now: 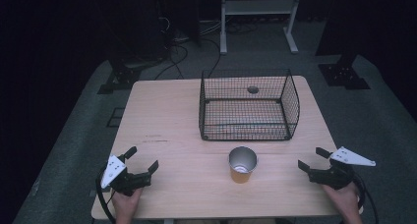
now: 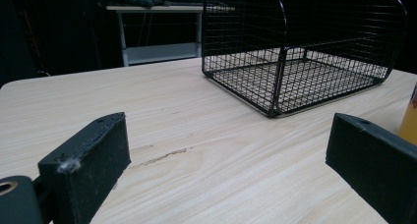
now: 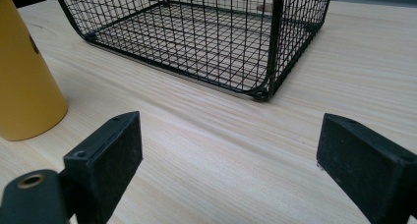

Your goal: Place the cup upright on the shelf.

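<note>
An orange cup [image 1: 242, 164] with a shiny metal inside stands upright on the wooden table [image 1: 167, 135], just in front of a black wire basket [image 1: 249, 106]. My left gripper [image 1: 142, 159] rests at the near left of the table, open, nothing between its jaws. My right gripper [image 1: 312, 159] sits at the near right, also open and holding nothing. The left gripper view has the basket [image 2: 305, 52] ahead and a sliver of the cup [image 2: 409, 116] at the right edge. In the right gripper view the cup [image 3: 24, 81] stands at the left and the basket [image 3: 196, 32] ahead.
A small dark round thing [image 1: 253, 90] shows through the basket's far wall; whether it lies inside or behind the basket I cannot tell. Beyond the table stand a white metal frame [image 1: 258, 13], cables and dark stand bases on grey floor. A faint mark [image 2: 157, 157] runs across the tabletop.
</note>
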The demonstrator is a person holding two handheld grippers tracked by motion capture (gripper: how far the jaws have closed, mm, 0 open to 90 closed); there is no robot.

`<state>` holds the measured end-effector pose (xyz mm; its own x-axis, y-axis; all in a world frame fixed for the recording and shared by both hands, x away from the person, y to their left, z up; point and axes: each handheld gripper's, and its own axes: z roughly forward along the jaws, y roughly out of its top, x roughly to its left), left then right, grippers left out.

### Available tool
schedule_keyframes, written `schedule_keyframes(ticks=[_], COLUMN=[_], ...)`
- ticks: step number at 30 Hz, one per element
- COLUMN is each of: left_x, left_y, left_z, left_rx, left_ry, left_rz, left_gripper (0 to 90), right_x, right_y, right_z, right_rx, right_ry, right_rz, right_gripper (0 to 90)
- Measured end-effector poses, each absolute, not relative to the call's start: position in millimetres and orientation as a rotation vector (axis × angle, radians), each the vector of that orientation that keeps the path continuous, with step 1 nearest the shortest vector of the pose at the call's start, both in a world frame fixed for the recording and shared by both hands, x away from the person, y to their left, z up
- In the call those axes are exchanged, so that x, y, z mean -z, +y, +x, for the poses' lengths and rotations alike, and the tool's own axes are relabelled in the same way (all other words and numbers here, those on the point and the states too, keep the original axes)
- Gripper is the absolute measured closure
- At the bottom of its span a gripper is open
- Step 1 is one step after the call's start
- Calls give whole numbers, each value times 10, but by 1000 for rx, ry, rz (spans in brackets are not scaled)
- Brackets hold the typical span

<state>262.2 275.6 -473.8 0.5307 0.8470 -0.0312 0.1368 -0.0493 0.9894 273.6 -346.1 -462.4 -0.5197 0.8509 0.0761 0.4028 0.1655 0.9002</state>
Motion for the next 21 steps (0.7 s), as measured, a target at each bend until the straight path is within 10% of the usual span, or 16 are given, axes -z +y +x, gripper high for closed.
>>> schedule_keyframes(ticks=[21], left_x=[4739], left_y=[2750], left_z=[2609], left_rx=[-718], left_ry=[868], left_rz=[1542], left_gripper=[22], right_x=[4498], right_y=[-3173], right_z=[2733], right_rx=[-1323], right_ry=[2100], right_rz=[1079], right_gripper=[93])
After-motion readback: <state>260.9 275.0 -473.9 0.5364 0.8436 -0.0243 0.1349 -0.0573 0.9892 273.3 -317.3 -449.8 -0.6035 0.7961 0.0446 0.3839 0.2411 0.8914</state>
